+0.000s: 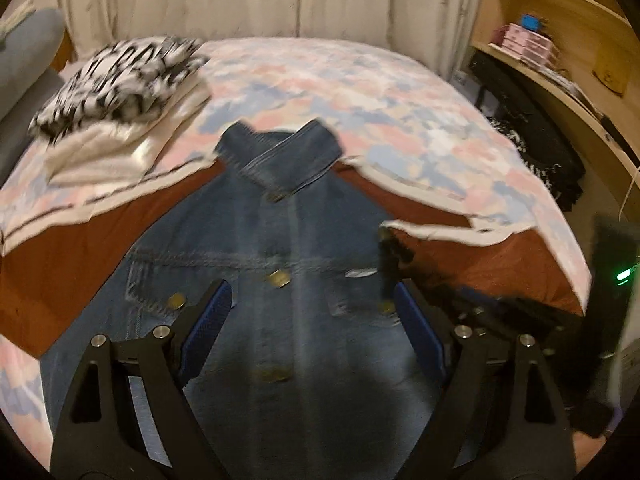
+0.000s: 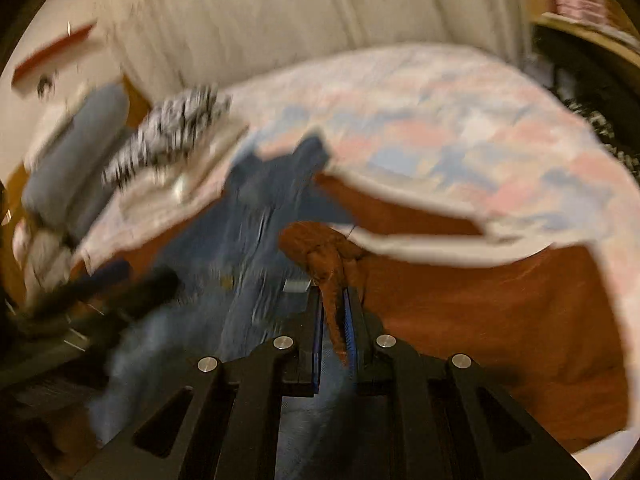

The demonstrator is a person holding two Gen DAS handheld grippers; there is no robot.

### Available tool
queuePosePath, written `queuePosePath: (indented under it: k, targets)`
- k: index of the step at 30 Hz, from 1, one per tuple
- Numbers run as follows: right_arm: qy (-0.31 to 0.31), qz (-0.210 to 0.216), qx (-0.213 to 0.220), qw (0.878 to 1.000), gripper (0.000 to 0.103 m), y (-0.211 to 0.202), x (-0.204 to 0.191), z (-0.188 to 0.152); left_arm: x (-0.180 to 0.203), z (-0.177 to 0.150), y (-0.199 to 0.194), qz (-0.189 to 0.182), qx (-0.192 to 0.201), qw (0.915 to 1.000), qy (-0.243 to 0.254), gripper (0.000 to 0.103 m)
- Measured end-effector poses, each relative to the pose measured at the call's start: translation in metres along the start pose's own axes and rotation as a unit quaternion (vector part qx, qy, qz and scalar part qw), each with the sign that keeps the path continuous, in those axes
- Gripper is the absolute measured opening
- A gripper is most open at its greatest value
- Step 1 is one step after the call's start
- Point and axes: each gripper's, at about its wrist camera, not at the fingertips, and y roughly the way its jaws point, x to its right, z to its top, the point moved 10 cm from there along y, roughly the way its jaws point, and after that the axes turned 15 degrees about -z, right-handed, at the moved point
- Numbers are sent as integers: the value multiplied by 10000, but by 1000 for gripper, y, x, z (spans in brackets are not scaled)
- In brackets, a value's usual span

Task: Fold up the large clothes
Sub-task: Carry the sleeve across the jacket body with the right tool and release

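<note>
Denim jacket (image 1: 280,248) flat, front up, buttoned, collar toward top of frame, lying mid-frame on rust-brown sheet (image 1: 80,232) of bed. Pastel patchwork quilt (image 1: 360,92) peeled back beyond collar. Left gripper (image 1: 308,300) over jacket chest, fingers spread wide, nothing between them. Right gripper (image 2: 334,308) at lower centre of its blurred view, fingers pinched on bunched rust-brown fabric beside jacket. Folded zebra-print pile (image 1: 120,84) upper left on quilt.
</note>
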Motion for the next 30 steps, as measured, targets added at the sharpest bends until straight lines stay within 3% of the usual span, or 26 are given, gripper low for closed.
queuePosePath:
  k: [3,4,7,8,15,22,25,27,28,30]
  targets:
    - [-189,-78,-298,9993,13,27,-11,-33,-23,-16,8,-129,-149,9995,-232,82]
    - [-217,-85,-372,9990,19,31,-14,-38,-27,-21,12,-215,-209,9991,-309,82]
    - [-141,50,-403,9991,55,36,-5,-50,-30,-32,19,-661,-327,9956,-572,82]
    - [-117,25,-328,9994,60,34,-1,-45,-29,-34,21,-823,-344,9939,-654,82]
    - [17,-29,243,9997,60,-36,26,-30,3,-22,42,-1543,-469,9834,-826,82]
    - [424,-118,407,9982,60,-74,70,-46,33,-21,100,-1591,-1005,9805,-557,81]
    - [506,-132,290,9982,60,-72,83,-61,43,-25,125,-1534,-1267,9787,-500,68]
    - [511,-143,173,9984,60,-65,88,-71,52,-26,138,-1473,-1405,9784,-376,48]
    - [513,-132,132,9985,60,-60,88,-74,56,-27,144,-1398,-1473,9788,-270,31]
    - [565,-99,19,9983,60,-54,91,-82,62,-28,151,-1062,-1579,9817,-3,25]
